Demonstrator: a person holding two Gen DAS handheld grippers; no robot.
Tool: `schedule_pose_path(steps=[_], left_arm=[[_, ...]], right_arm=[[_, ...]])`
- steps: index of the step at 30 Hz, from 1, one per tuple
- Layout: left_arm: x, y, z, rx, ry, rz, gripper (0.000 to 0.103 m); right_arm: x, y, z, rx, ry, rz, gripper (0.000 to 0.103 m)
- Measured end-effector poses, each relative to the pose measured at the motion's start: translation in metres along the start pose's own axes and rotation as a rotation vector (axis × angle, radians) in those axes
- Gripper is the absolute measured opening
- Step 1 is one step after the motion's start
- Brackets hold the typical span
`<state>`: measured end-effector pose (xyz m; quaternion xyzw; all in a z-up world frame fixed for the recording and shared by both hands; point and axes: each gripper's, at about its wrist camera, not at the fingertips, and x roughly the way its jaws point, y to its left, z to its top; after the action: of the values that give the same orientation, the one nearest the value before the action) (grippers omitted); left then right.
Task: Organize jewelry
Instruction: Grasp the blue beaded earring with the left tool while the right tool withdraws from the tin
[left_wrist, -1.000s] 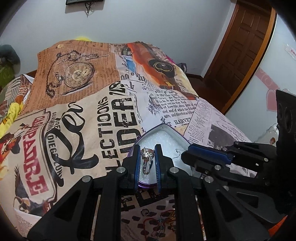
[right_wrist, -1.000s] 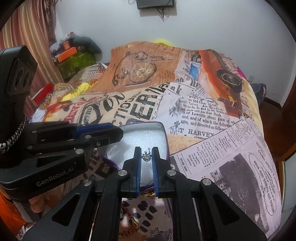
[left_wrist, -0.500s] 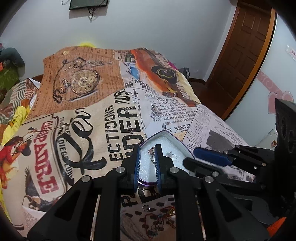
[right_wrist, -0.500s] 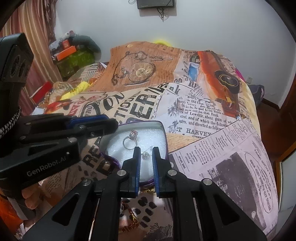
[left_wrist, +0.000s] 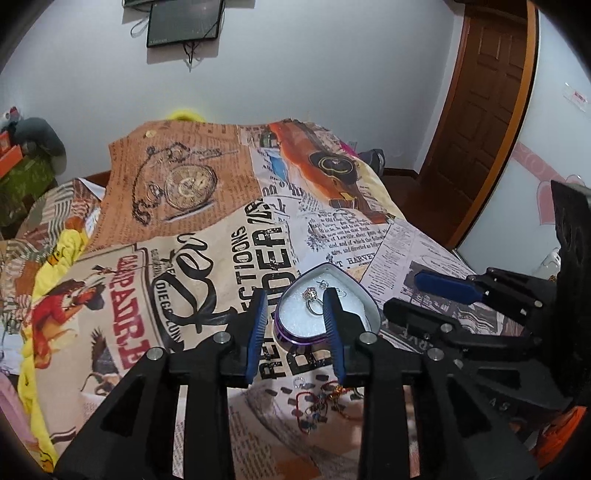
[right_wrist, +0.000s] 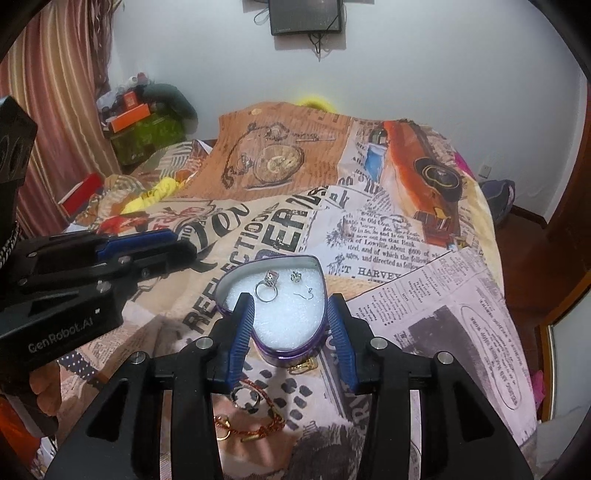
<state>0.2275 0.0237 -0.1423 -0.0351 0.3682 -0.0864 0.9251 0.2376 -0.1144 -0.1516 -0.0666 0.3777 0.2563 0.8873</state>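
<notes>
Both claws have sprung apart, releasing their jewelry
Left claw (left_wrist: 297, 325) and right claw (right_wrist: 290, 328) gape over the purple heart-shaped tin (right_wrist: 295, 352); silver stone-set ring (right_wrist: 267, 286) lies inside

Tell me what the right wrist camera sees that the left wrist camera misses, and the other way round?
Only the right wrist view shows the striped curtain and a gold-and-red bracelet on the bedspread. Only the left wrist view shows the wooden door and a beaded jewelry tangle. Both show the heart-shaped tin, the ring lying inside it, and both grippers' jaws open.
</notes>
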Motion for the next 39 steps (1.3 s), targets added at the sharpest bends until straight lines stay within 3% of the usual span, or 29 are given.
schedule_pose_path(steps=[9,15,28,33,39], left_arm=[[-0.024,-0.006,-0.013,0.033,-0.005,0.015,0.037],[-0.023,-0.004,-0.033,0.032,0.040,0.020,0.037],[0.002,0.007,-0.077,0.010,0.165,0.022,0.037],[0.006,0.000,-0.083,0.035,0.145,0.037,0.037],[0.018,-0.005,-0.085,0.034,0.170,-0.010,0.037]], right_arm=[[-0.028,0.005,-0.006,-0.003,-0.029,-0.026,0.038],[-0.037,0.004,-0.015,0.007,-0.022,-0.039,0.038],[-0.025,-0.003,-0.052,0.046,0.082,-0.053,0.038],[-0.018,-0.006,-0.063,0.070,0.120,-0.043,0.038],[-0.007,-0.004,-0.067,0.096,0.140,-0.015,0.038]])
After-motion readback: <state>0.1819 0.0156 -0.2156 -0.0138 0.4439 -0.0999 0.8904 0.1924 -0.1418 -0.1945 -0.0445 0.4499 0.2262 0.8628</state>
